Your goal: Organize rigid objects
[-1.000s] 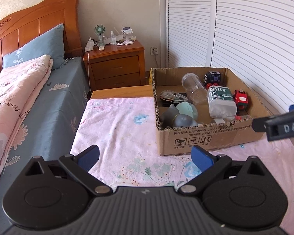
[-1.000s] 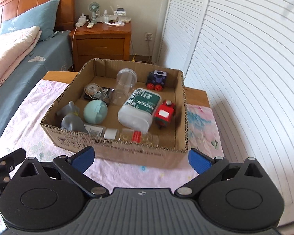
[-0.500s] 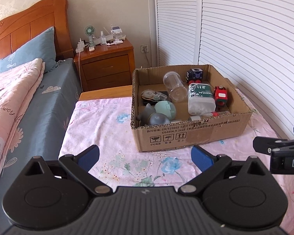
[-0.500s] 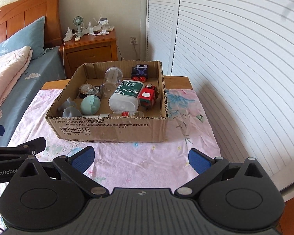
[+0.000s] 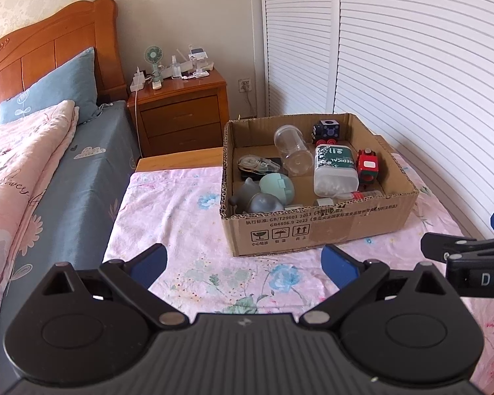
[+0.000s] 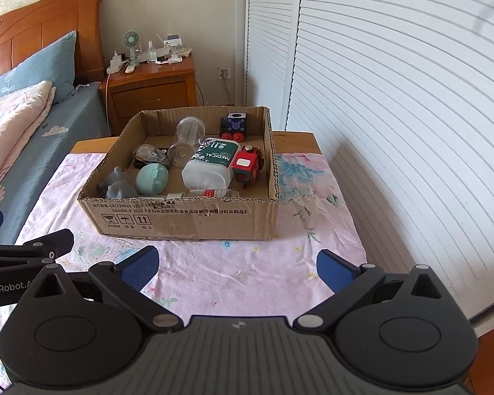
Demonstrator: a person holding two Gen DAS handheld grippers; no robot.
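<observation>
A shallow cardboard box (image 5: 316, 233) (image 6: 187, 220) stands on a table with a pink floral cloth. Inside lie a white "MEDICAL" bottle (image 5: 335, 171) (image 6: 212, 164), a clear jar (image 5: 293, 149) (image 6: 186, 138), a red toy car (image 5: 367, 166) (image 6: 247, 166), a dark cube toy on red wheels (image 5: 326, 130) (image 6: 235, 125), a mint egg-shaped case (image 5: 276, 187) (image 6: 151, 174), grey figures (image 5: 257, 199) (image 6: 117, 186) and a tape dispenser (image 5: 257, 164). My left gripper (image 5: 243, 263) and right gripper (image 6: 235, 265) are both open and hold nothing, in front of the box over the cloth.
A bed (image 5: 33, 177) with a pink quilt and blue pillow lies to the left. A wooden nightstand (image 5: 181, 112) with a small fan and bottles stands behind. White louvred doors (image 6: 395, 98) run along the right. The table's wooden edge (image 6: 294, 140) shows behind the box.
Both grippers have pulled back and away from the box, which now looks smaller and farther. Both stay open; nothing in the box has moved.
</observation>
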